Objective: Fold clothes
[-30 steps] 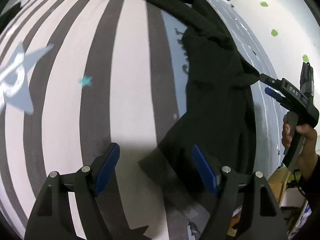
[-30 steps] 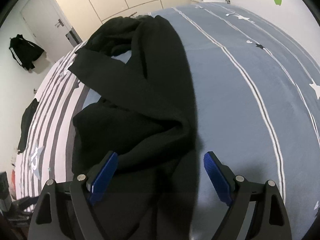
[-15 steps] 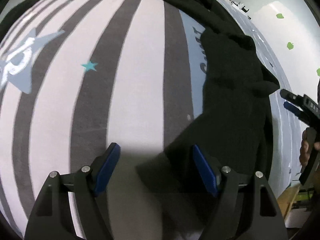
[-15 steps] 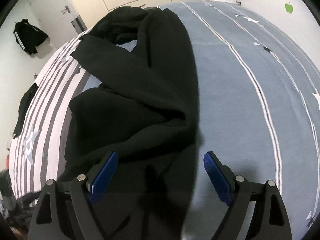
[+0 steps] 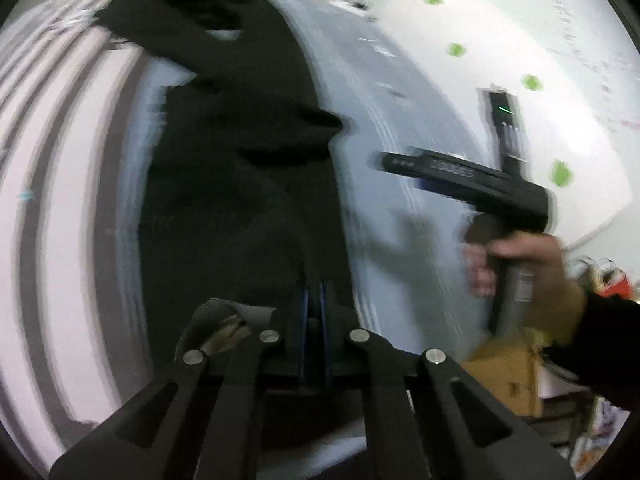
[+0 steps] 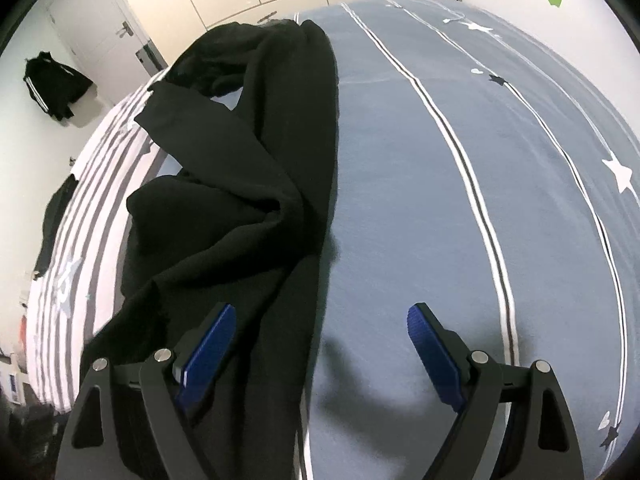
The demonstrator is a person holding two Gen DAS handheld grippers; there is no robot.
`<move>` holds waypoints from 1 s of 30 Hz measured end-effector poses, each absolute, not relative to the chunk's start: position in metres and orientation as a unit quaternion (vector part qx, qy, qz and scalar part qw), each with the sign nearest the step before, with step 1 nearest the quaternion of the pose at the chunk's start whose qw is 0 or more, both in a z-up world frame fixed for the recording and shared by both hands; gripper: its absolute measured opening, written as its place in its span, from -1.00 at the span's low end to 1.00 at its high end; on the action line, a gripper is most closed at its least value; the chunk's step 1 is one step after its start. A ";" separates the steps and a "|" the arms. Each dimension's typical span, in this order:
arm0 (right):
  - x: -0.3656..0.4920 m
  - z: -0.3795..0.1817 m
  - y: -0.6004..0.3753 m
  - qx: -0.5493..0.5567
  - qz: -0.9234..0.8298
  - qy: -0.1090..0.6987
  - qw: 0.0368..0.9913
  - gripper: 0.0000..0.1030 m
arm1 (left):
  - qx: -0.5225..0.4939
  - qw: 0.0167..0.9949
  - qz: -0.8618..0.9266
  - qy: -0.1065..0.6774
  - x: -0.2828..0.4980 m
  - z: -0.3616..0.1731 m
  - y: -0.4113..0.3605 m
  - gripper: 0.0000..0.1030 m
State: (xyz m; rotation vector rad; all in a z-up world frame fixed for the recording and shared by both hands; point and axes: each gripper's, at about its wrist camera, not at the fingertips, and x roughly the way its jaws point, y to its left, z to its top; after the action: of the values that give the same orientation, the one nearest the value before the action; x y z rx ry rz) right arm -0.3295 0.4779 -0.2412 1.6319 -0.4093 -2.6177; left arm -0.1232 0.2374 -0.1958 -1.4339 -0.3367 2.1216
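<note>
The black garment (image 6: 248,184) lies crumpled and twisted lengthwise on the bed (image 6: 460,184), along the seam where the striped grey-and-white bedding meets the plain blue cover. No neat fold shows anywhere in it, so I judge the folding hardly begun: the cloth has yet to be spread flat, then doubled over.

Left of the garment, a dark jacket (image 6: 54,84) hangs on the wall by the door, and another dark piece of clothing (image 6: 56,216) lies at the bed's far left edge. Neither touches the garment.

At the garment's near end, the left gripper (image 5: 314,320) has just been closing its jaws; they now stand pressed together with black cloth running up between them, so it seems to have the near hem pinched, though the view is badly blurred. A pale scrap beside its linkage I cannot identify.

Right of the garment, the right gripper (image 6: 320,344) hovers with jaws wide apart, gripping nothing; one pad is over the cloth's edge, the other over bare blue cover. That side of the bed is clear, leaving room to spread the garment. The chief hindrance is the garment's own tangle.
</note>
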 end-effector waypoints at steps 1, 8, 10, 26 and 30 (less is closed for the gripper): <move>-0.328 -0.240 0.482 0.526 -0.840 -0.134 0.018 0.65 | -0.536 0.290 0.782 -0.130 -0.117 -0.194 0.254 -0.92; -0.303 -0.234 0.504 0.531 -0.837 -0.126 0.024 0.65 | -0.577 0.283 0.761 -0.093 -0.083 -0.217 0.302 -0.14; -0.296 -0.241 0.505 0.539 -0.832 -0.128 0.025 0.65 | -0.568 0.260 0.773 -0.111 -0.083 -0.218 0.275 0.00; -0.224 -0.302 0.448 0.592 -0.792 -0.138 0.054 0.65 | -0.603 0.121 0.776 -0.142 -0.083 -0.269 0.129 0.16; -0.208 -0.314 0.443 0.603 -0.781 -0.149 0.061 0.62 | -0.618 0.145 0.759 -0.144 -0.063 -0.282 0.142 0.17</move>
State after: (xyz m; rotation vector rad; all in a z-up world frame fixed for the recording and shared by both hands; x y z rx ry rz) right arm -0.2077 0.4432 -0.3143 1.8248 -0.4497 -2.3628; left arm -0.0633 0.1421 -0.2818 -1.7815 -0.4135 2.1857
